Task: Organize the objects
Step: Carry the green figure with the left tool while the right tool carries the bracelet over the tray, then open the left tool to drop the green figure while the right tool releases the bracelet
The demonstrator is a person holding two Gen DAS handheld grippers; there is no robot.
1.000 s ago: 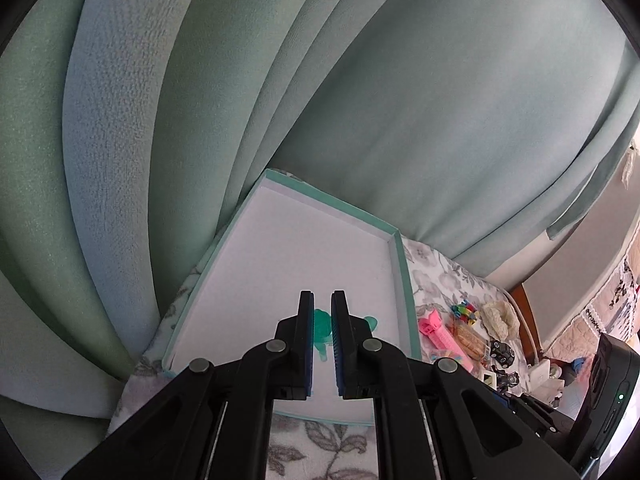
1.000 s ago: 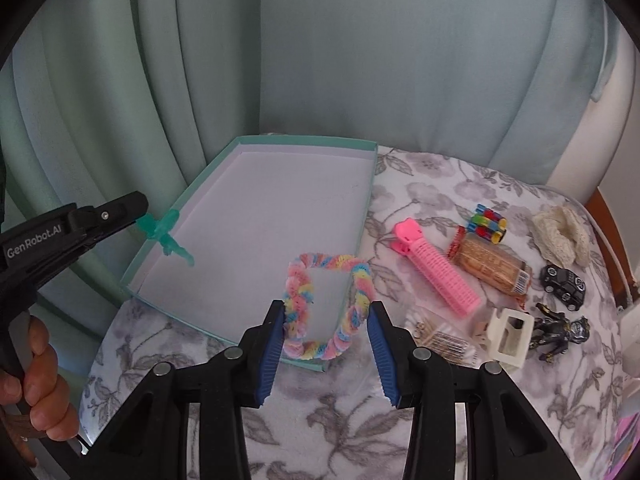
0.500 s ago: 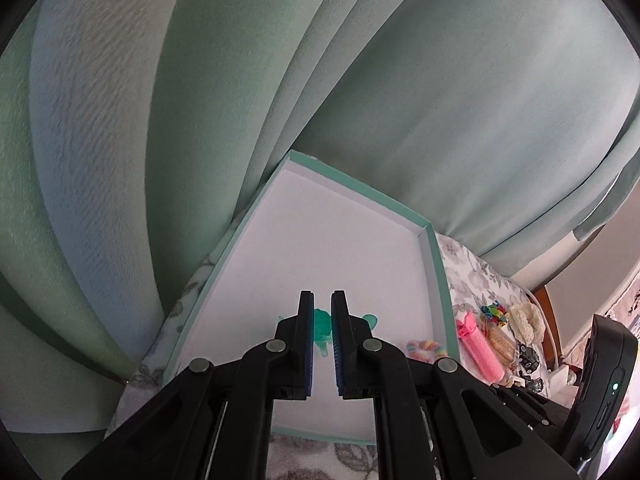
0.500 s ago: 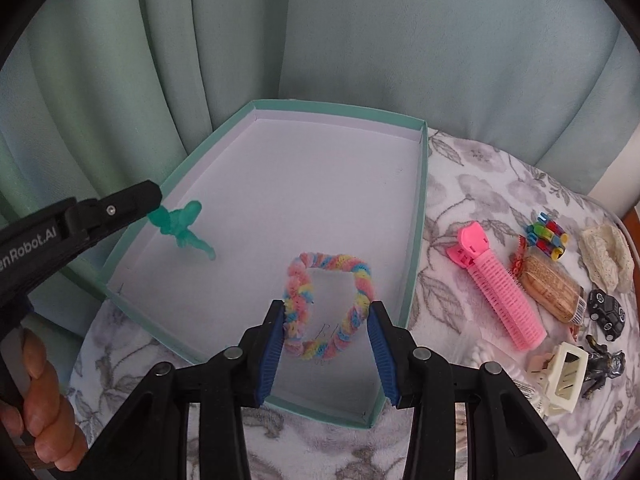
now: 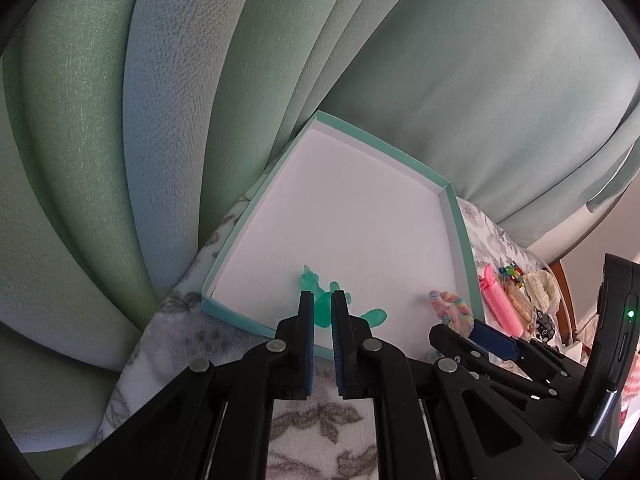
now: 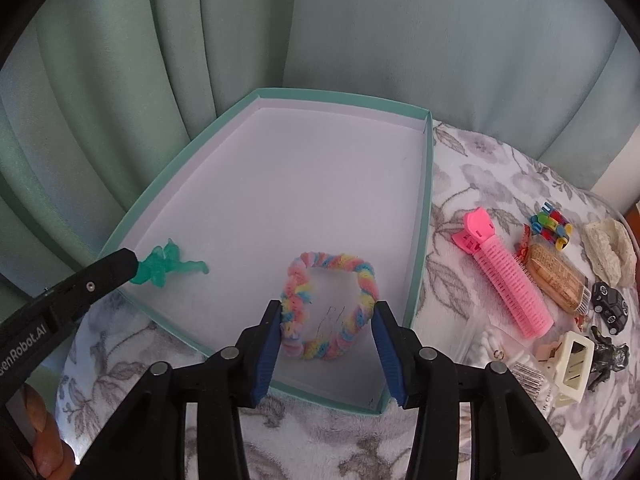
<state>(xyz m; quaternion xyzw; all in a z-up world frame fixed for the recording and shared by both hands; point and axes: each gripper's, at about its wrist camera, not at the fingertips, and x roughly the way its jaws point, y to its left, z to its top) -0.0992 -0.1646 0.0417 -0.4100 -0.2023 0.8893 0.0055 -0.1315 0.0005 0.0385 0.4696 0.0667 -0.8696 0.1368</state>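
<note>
I am midway through the drop-off: both tools are over the teal tray (image 6: pixel 426 216) with their loads. Nearest me, the right tool (image 6: pixel 327 350) has its fingers spread around the pastel braided ring (image 6: pixel 330 304), which hangs or rests low over the tray's near right corner; I cannot tell whether the pads truly grip it. On the left, the left tool (image 5: pixel 322 322) is pressed together, pinching the green translucent figure (image 6: pixel 166 264) just inside the tray's near left edge. Next I judge each tool must lower, part its fingers and back out cleanly. Beyond, on the floral blanket (image 6: pixel 480 168), the pink hair roller (image 6: pixel 504 276) and small toys wait. Since a second ago, both tools have advanced from the tray's edge to well over its floor.
</note>
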